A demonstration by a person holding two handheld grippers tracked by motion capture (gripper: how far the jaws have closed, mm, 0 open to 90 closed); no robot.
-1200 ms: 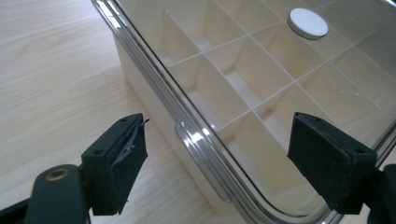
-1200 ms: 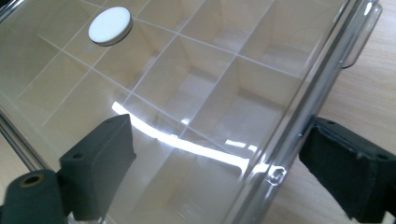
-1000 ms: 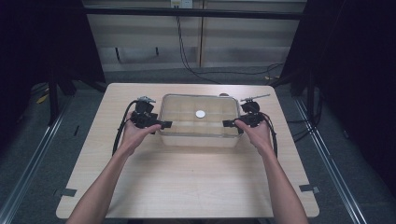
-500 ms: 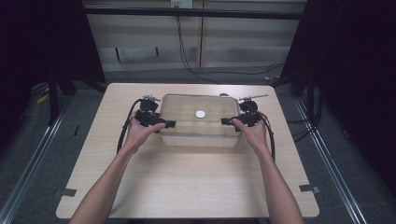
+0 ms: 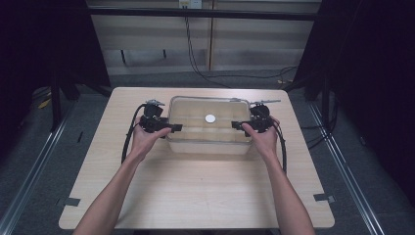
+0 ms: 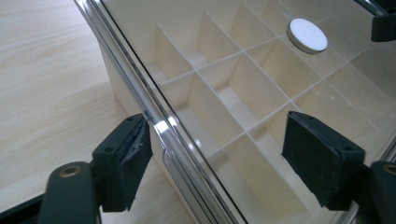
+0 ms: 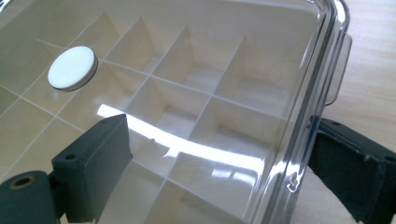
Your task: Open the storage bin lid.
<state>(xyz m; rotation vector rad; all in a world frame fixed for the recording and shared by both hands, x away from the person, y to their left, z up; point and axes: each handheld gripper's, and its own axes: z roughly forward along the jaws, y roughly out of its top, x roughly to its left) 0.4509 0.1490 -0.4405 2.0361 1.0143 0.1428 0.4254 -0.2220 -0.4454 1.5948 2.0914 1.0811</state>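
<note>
Sitting mid-worktop [image 5: 195, 196], the clear divided box [image 5: 209, 128] has the left hand-held gripper [image 5: 164, 128] at its 9 o'clock edge and the right hand-held gripper [image 5: 244, 125] at 3 o'clock, each with jaws spread astride the rim.

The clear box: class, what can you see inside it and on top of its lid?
Inside the clear box, white dividers form empty-looking compartments. A white round disc sits on the lid. Some compartments are hidden by glare and the grippers.

Contents under the clear box's [image 5: 208, 142] glossy lid indiscernible from above; box edges cropped in both gripper views.
</note>
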